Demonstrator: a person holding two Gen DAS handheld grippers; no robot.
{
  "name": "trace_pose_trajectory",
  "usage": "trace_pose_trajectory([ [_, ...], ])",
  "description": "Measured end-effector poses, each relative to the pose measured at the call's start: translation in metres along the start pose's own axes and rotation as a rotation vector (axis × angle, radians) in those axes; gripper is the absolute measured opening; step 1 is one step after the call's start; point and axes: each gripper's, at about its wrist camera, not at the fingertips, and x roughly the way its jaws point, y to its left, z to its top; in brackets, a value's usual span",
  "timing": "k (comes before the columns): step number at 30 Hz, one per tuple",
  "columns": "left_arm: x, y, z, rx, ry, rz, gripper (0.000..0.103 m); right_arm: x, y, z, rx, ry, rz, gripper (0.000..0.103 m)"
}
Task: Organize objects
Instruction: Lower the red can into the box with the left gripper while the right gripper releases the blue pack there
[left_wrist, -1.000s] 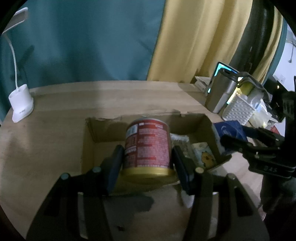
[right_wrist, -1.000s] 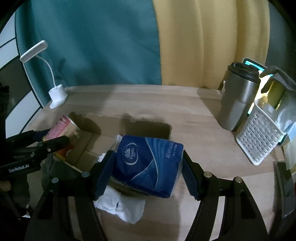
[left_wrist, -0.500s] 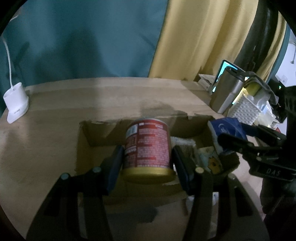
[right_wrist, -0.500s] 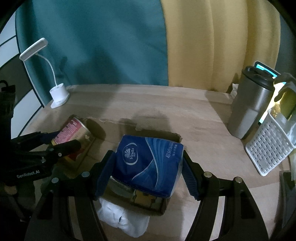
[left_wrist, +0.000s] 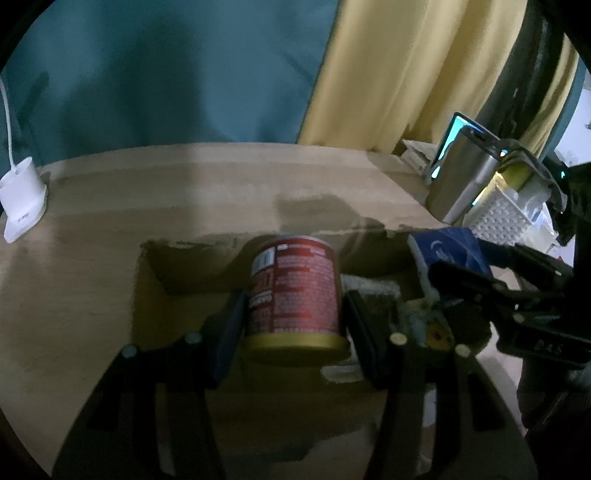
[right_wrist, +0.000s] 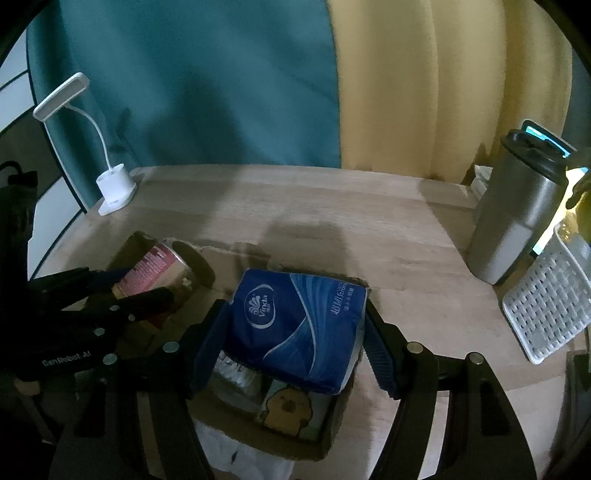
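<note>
My left gripper (left_wrist: 293, 306) is shut on a red can (left_wrist: 293, 291) with a gold rim and holds it over the left half of an open cardboard box (left_wrist: 155, 273). My right gripper (right_wrist: 295, 325) is shut on a blue tissue pack (right_wrist: 295, 325) and holds it over the box's right half. The tissue pack (left_wrist: 447, 247) also shows in the left wrist view, and the can (right_wrist: 155, 266) in the right wrist view. Inside the box (right_wrist: 325, 439) lie a small packet with a yellow cartoon figure (right_wrist: 286, 406) and something white.
A white desk lamp (right_wrist: 110, 184) stands at the table's back left. A steel tumbler (right_wrist: 513, 218) and a white perforated basket (right_wrist: 550, 306) stand at the right. A white cloth (right_wrist: 236, 454) lies by the box's near edge. Curtains hang behind the wooden table (right_wrist: 295, 206).
Both grippers have moved forward over the box with their loads still held. The box's inside now shows under the tissue pack.
</note>
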Motion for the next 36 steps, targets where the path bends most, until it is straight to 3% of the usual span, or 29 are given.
trace_pose_trajectory([
  [19,0.028,-0.006,-0.003,-0.024,0.081,-0.019,0.056,0.014,-0.001,0.004,-0.015,0.000,0.006,0.073],
  [22,0.028,-0.008,-0.002,-0.023,0.082,-0.020,0.056,0.014,-0.001,0.003,-0.014,-0.003,0.006,0.075],
  [24,0.027,-0.008,-0.001,-0.028,0.082,-0.023,0.057,0.014,-0.001,0.003,-0.014,-0.005,-0.001,0.085],
  [36,0.018,-0.009,-0.001,-0.025,0.061,-0.027,0.058,0.010,-0.003,0.001,-0.012,-0.011,-0.020,0.086],
])
